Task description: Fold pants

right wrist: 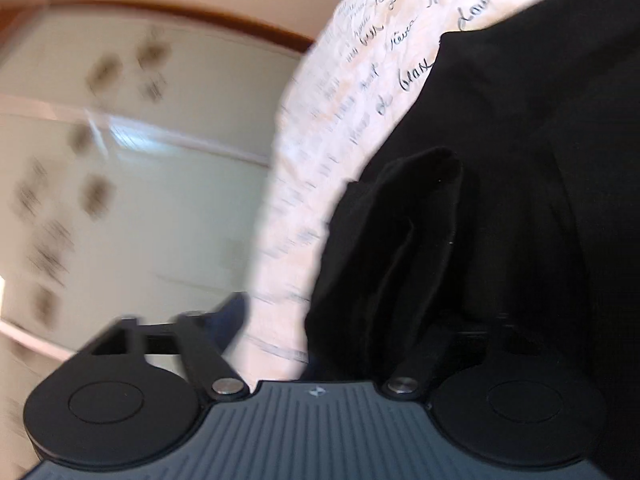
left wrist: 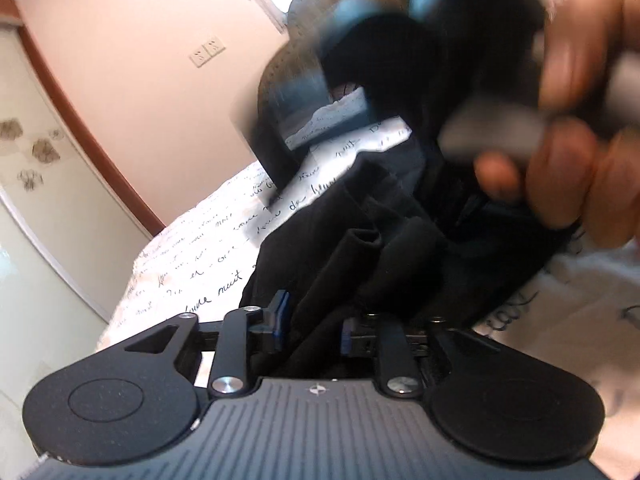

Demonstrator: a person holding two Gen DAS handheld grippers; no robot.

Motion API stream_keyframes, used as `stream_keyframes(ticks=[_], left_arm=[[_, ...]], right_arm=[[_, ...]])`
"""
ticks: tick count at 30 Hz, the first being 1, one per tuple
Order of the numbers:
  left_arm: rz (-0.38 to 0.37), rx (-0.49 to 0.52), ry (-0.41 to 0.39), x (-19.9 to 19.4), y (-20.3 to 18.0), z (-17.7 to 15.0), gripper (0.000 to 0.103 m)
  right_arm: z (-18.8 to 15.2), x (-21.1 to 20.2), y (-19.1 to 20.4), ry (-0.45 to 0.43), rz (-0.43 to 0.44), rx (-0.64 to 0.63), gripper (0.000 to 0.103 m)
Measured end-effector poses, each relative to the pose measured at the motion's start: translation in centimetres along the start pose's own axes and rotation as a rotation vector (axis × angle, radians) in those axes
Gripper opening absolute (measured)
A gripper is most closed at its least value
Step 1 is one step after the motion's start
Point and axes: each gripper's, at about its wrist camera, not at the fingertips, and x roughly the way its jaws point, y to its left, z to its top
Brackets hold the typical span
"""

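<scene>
The black pants lie bunched on a white bedsheet with handwriting print. My left gripper is shut on a fold of the pants, the cloth running between its blue pads. The right gripper shows blurred at the top of the left wrist view, held by a hand, with pants cloth hanging from it. In the right wrist view the pants fill the right side, and a fold runs down into my right gripper, whose jaws stand wide apart. Its right finger is hidden by cloth.
The bed's left edge drops off to a pale wardrobe with flower marks. A beige wall with sockets and a wooden headboard stand behind the bed.
</scene>
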Motion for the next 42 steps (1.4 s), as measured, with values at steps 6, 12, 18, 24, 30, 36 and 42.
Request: stream_keyframes(ticks=[6,12,18,24,30,36,42], left_arm=[[0.046,-0.158,-0.099,-4.6,2.7,-2.3,0.089],[0.067,-0.199,-0.078,-5.5,2.5,-1.8,0.094],[0.031,-0.154,-0.142,-6.3,1.1,0.5,0.094],[-0.061,-0.156,-0.134,-6.1,-0.7,2.3,0.094],[-0.169,-0.217,-0.126,-5.7,-1.6,4.3,0.094],[-0.287,-0.268,-0.119,-4.1,-4.8,6.4,0.094],[-0.425,-0.453,0.038,-0.9,-5.2,7.3,0.093]], right_arm=[[-0.6,0.2,0.1,0.0,-0.089,-0.094,0.022],[0.9,-0.5,0.9,0.013,0.026,-0.065,0.019],[3.4,-5.3,2.1,-0.003,0.077,-0.114,0.019],[5.1,-14.0,0.2,-0.049,0.022,-0.148,0.019],[7.0,-23.0,-3.4,-0.075,-0.127,-0.149,0.019],[6.8,-25.5,-9.2,-0.074,-0.25,-0.094,0.019],[5.9,-25.4,-14.3,-0.074,-0.204,-0.009,0.021]])
